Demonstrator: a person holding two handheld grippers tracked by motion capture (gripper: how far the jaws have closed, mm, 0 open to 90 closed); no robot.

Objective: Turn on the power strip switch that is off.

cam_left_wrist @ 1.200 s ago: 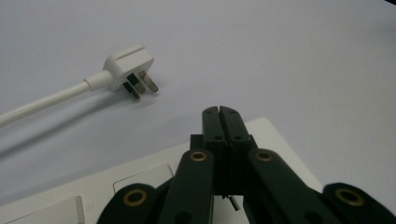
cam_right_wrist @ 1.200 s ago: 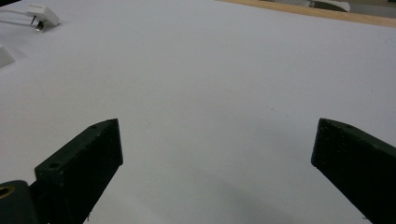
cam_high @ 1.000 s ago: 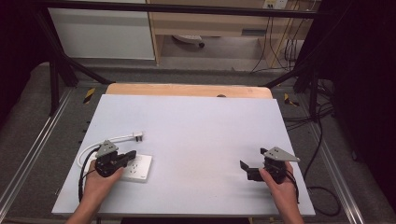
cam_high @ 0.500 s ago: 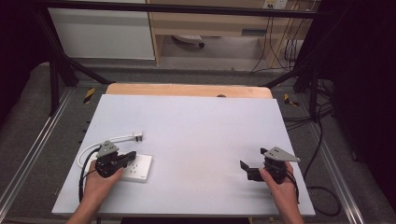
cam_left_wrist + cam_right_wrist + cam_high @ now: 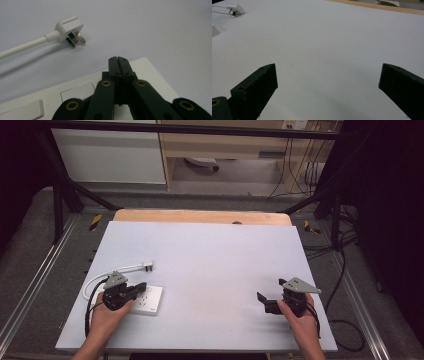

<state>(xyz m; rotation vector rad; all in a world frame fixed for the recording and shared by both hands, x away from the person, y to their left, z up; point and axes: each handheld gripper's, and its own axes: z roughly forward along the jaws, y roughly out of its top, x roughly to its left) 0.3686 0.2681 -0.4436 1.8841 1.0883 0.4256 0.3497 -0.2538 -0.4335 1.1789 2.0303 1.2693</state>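
Our left gripper [image 5: 117, 60], jaws closed and empty, rests over the socket plate [image 5: 150, 75]; the plug [image 5: 68, 28] lies just beyond it on the bench [image 5: 215, 255]. Our right gripper [image 5: 270, 295] waits wide open, so next we likely fetch the plug.

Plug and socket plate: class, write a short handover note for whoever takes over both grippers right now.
Left gripper: jaws shut, empty, over the white socket plate at the table's near left.
Right gripper: jaws wide open, empty, over bare table at the near right.
White plug: lies loose on its side beyond the plate, pins bare, cord trailing away.
Done: nothing plugged in.
Left: probably pick up the plug and seat it in the plate.
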